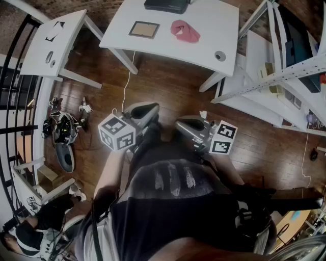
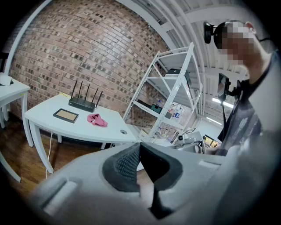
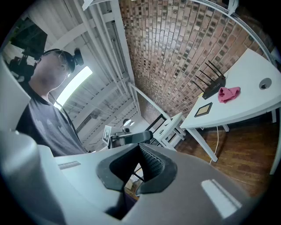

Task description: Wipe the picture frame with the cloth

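Closest in, well short of the white table (image 1: 204, 48), the left gripper (image 1: 152, 108) and the right gripper (image 1: 179, 124) hang side by side in front of the person's body. Both are clenched, pads together with nothing between them. From there everything the task needs lies straight ahead on the table. The picture frame (image 1: 144, 29) lies flat toward the table's left part, and its slightly longer side seems to run along the table's front edge. The pink cloth (image 1: 185, 31) lies crumpled just to the frame's right, apart from it. By my reading the cloth sits more in line with the right gripper and the frame with the left, so the right is the likelier one to fetch the cloth. Bare wooden floor (image 1: 168, 81) lies between the grippers and the table, where only a white cable (image 1: 126, 81) hangs from the front edge, and nothing blocks the approach. At the table's back edge stands a black router (image 1: 165, 5), a metal shelf rack (image 1: 293, 66) stands to the table's right, and a smaller white desk (image 1: 58, 38) to its left.
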`<state>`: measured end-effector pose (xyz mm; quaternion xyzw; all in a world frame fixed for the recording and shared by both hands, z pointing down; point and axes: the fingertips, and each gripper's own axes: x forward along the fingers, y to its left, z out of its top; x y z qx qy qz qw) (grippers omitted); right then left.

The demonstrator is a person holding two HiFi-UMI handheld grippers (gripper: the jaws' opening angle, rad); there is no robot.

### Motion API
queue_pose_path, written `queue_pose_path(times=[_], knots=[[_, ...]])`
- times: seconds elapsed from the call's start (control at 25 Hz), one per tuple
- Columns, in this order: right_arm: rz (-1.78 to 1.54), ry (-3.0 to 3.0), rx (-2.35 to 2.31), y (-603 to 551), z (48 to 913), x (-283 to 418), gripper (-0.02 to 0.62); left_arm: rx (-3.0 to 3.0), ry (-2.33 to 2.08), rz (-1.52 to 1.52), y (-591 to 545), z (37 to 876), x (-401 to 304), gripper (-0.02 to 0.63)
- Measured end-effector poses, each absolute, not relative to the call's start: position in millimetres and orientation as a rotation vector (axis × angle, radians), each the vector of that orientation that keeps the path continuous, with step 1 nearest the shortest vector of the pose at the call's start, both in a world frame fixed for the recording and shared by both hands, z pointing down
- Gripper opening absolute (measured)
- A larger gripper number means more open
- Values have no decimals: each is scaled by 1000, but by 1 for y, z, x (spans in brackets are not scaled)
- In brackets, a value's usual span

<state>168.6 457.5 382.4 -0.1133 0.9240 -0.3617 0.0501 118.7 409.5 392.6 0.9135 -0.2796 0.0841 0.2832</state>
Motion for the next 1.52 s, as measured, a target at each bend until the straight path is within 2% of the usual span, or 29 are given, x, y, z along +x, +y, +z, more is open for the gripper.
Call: queue_pose_path(times=[0.32, 0.84, 1.24, 1.52], knots=[[-1141, 2822, -507, 392, 391, 131, 2, 2471, -673, 207, 340, 404, 85, 3], [-1165, 2891, -661, 279, 385, 46, 2, 2459, -713, 154, 220, 410, -20, 3], [-1236, 2910, -715, 229, 393, 37, 2, 2437, -737, 162, 165, 427, -25, 3], [-1300, 2881, -664, 188, 406, 50, 2, 2412, -761, 319, 129, 450, -8, 3]])
